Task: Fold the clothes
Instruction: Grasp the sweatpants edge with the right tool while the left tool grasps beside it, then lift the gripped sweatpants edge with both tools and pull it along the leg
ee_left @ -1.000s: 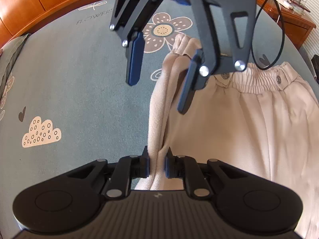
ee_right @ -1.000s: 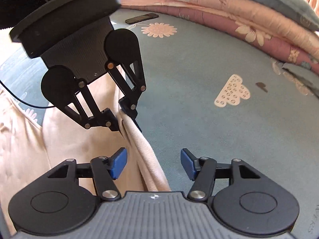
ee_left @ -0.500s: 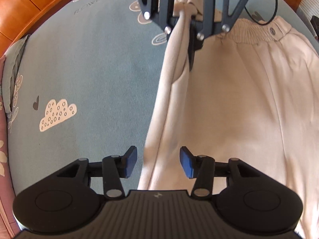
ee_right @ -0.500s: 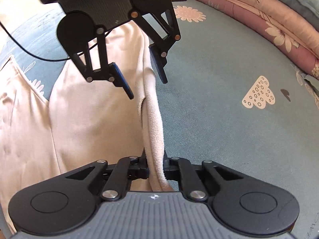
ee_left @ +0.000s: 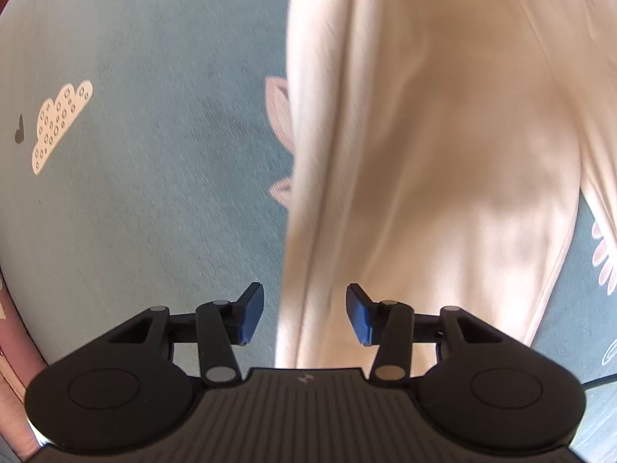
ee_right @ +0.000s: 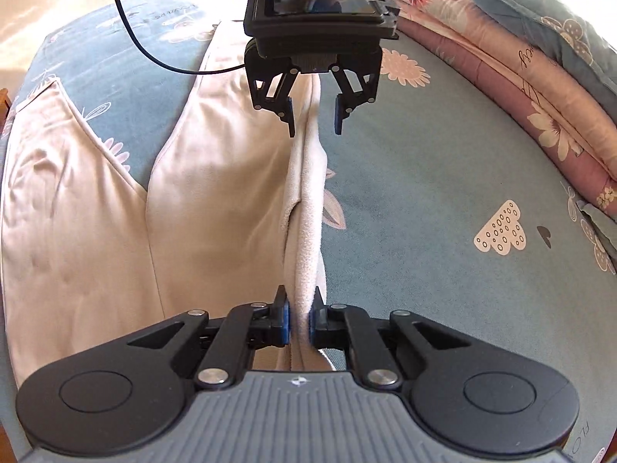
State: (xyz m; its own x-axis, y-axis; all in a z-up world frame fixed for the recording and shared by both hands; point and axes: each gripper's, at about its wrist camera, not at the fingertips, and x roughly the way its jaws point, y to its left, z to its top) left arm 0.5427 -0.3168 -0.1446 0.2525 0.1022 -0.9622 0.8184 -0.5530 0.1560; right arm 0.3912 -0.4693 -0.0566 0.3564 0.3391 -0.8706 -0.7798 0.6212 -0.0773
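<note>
1. Two grippers work one garment: beige trousers (ee_right: 216, 208) spread on a bed (ee_right: 424, 177) with a teal printed sheet, one outer side edge lifted into a long ridge.
2. The right gripper (ee_right: 300, 320) has its fingers nearly together, pinching that raised edge; the cloth rises from between the blue pads and runs away toward the other gripper.
3. The left gripper (ee_right: 314, 115) hangs over the far part of the same ridge. Its fingers (ee_left: 250, 316) stand partly apart and are closing; the fold of cloth lies between them, but the pads do not press on it in either view.
4. The fabric looks soft, light and fleecy. It drapes and sags between the two grippers, so it will probably not keep a shape unless held at two places.
5. It seems neither slippery nor fragile; a firm pinch on the doubled edge should hold, though a thin single layer could slide out.
6. The best place to take hold is likely the thick folded side edge, one grip near each end of the leg, so the ridge stays taut when carried across.
7. The other leg (ee_right: 58, 212) lies flat on the sheet to the side, with a strip of bed showing between the two legs.
8. A black cable (ee_right: 127, 27) trails over the cloth near the left gripper and could snag during the fold.
</note>
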